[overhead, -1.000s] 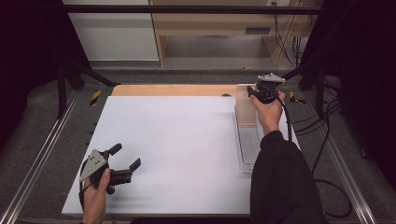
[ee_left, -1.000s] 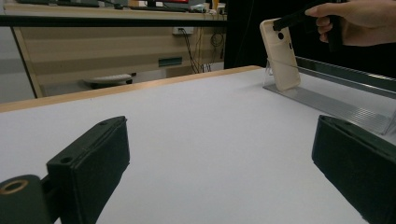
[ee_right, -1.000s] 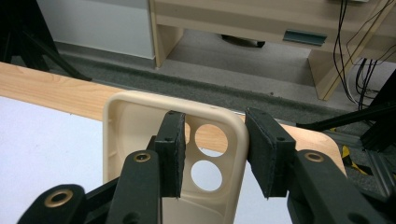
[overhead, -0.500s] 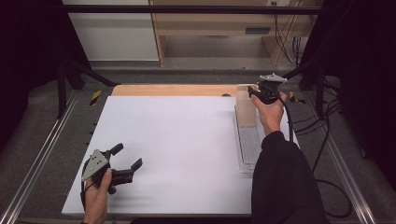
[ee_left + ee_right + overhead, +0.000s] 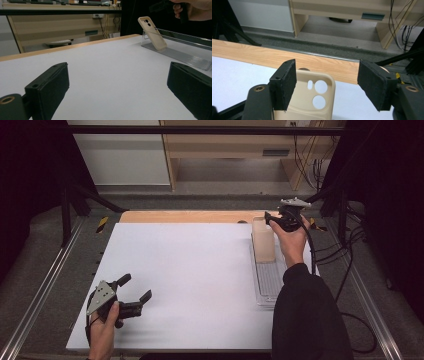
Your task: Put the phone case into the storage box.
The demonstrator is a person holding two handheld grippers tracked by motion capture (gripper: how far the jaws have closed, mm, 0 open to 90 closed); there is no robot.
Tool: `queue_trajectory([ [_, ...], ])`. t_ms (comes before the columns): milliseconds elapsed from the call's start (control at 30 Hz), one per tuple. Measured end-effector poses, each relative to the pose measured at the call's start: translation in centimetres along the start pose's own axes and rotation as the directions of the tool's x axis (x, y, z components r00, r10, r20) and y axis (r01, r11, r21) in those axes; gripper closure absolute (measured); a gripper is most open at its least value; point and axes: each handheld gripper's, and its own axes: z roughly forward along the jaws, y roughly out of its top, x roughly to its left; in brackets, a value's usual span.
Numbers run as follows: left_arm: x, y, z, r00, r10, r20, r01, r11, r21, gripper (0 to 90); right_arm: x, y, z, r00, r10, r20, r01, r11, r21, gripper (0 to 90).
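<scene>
At my white table (image 5: 190, 270), a clear ridged stand (image 5: 270, 280) lies along the right edge, and a beige phone case (image 5: 263, 240) leans upright against its far end, 3 camera cutouts facing me; no brand or writing can be read on it. My right gripper (image 5: 278, 218) hovers just above the case's top edge, its jaws just opened and apart, pads off the case between them. My left gripper (image 5: 134, 292) rests near the front left corner, jaws spread on nothing.
</scene>
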Motion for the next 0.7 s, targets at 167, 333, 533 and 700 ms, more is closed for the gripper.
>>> queue_trajectory([
  [167,-0.03,0.00,0.01,1.0000,0.001,0.001,-0.001,1.0000,0.001,3.5,-0.01,0.37,-0.82,0.9999,0.012,0.002,-0.012,1.000,-0.008,26.8],
  [333,-0.05,0.02,0.05,1.0000,0.007,0.000,-0.007,1.0000,0.003,3.5,0.04,0.46,-1.11,0.9999,0.016,-0.006,-0.016,1.000,0.004,21.9],
  [533,-0.03,0.01,0.04,1.0000,0.007,-0.001,-0.007,1.0000,0.003,3.4,0.27,0.55,-1.19,0.9998,0.017,-0.008,-0.017,1.000,0.013,18.0],
  [700,-0.02,0.03,0.02,1.0000,0.008,-0.001,-0.008,1.0000,0.003,3.4,0.50,0.58,-1.15,0.9997,0.026,-0.005,-0.026,1.000,0.017,13.9],
])
